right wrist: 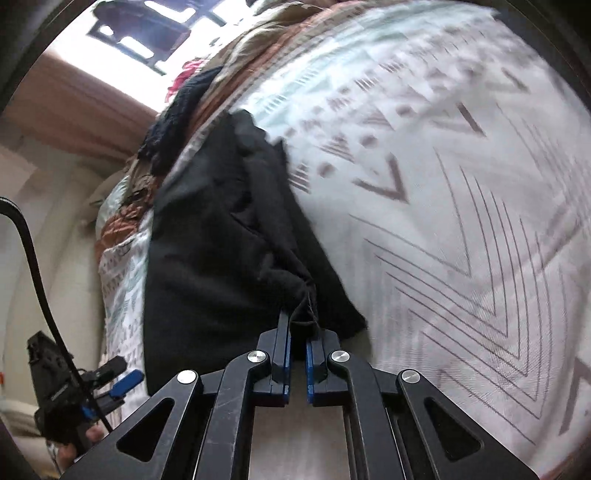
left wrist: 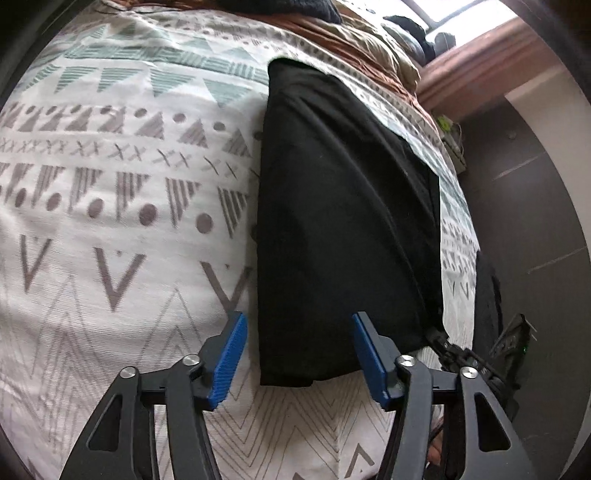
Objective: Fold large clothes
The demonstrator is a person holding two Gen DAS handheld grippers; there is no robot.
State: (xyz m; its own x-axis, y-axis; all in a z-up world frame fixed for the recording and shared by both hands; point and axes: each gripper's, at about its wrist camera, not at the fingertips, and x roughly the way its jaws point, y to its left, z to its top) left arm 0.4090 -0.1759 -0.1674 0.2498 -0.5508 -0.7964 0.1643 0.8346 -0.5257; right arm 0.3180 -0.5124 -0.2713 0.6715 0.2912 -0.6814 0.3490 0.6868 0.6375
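Observation:
A black garment [left wrist: 340, 221] lies as a long folded strip on the patterned bedspread [left wrist: 110, 221]. My left gripper [left wrist: 299, 321] is open, its blue pads on either side of the garment's near end, empty. In the right wrist view my right gripper [right wrist: 298, 328] is shut on a bunched edge of the black garment [right wrist: 221, 240] and holds it lifted off the bedspread [right wrist: 461, 221]. The right gripper also shows in the left wrist view [left wrist: 439, 339] at the garment's near right corner. The left gripper shows in the right wrist view [right wrist: 122, 380] at the lower left.
Crumpled brown and beige bedding [left wrist: 351, 33] and dark clothes [right wrist: 177, 110] lie at the far end of the bed. A wooden frame [left wrist: 480, 62] and a window are beyond. Dark floor [left wrist: 535, 221] runs along the bed's right side.

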